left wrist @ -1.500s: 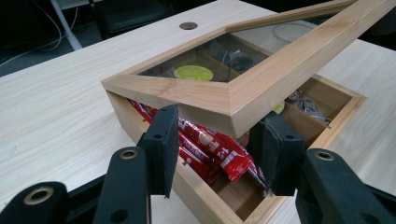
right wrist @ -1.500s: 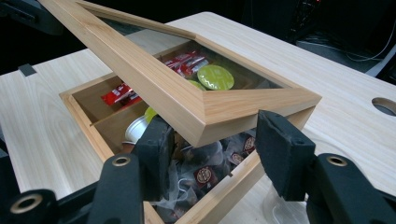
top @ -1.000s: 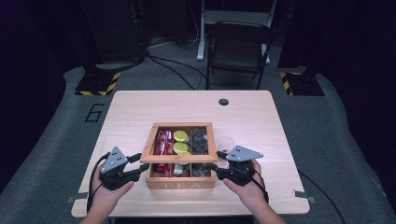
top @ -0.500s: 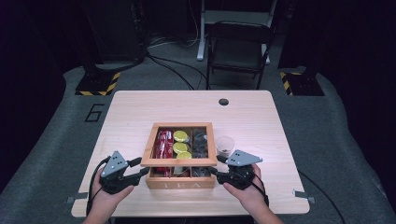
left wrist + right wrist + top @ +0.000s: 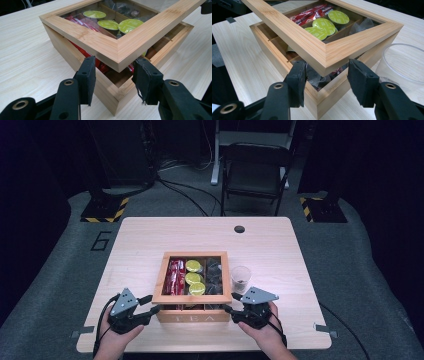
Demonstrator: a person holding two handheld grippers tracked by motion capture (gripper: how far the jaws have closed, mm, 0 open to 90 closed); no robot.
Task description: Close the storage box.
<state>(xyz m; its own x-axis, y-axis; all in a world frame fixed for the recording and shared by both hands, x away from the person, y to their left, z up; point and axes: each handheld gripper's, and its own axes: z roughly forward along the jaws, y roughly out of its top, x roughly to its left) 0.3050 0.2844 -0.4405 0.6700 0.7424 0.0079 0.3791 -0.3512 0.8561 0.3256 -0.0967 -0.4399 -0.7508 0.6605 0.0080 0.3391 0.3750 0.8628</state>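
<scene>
Jaws: pinching near-left corner of lid point(image 5: 82, 35) w/ left gripper point(image 5: 116, 72), near-right corner w/ right gripper point(image 5: 325, 72), both pairs partly closed on the wood frame. Holding lid's front edge raised off tea box point(image 5: 65, 52), tilting it up from the far edge; keeping box mid-bench point(image 5: 280, 245), twd the near edge, between both hands.

Gripping only on angled corner faces, so risking slip: prob. squeezing the corner out from the pads & dropping lid back w/ a bang on its clear pane. Lifting unevenly L vs R = twisting the frame, straining the joint at the back (hinges hidden). Pulling twd the person instead of up = dragging the whole box off the bench front. Swinging right hand outward = knocking over clear cup point(image 5: 240, 279), standing just beside box's right wall. Jolting = shaking green pods point(image 5: 192, 279) & red sachets point(image 5: 175, 276) out of their compartments.
</scene>
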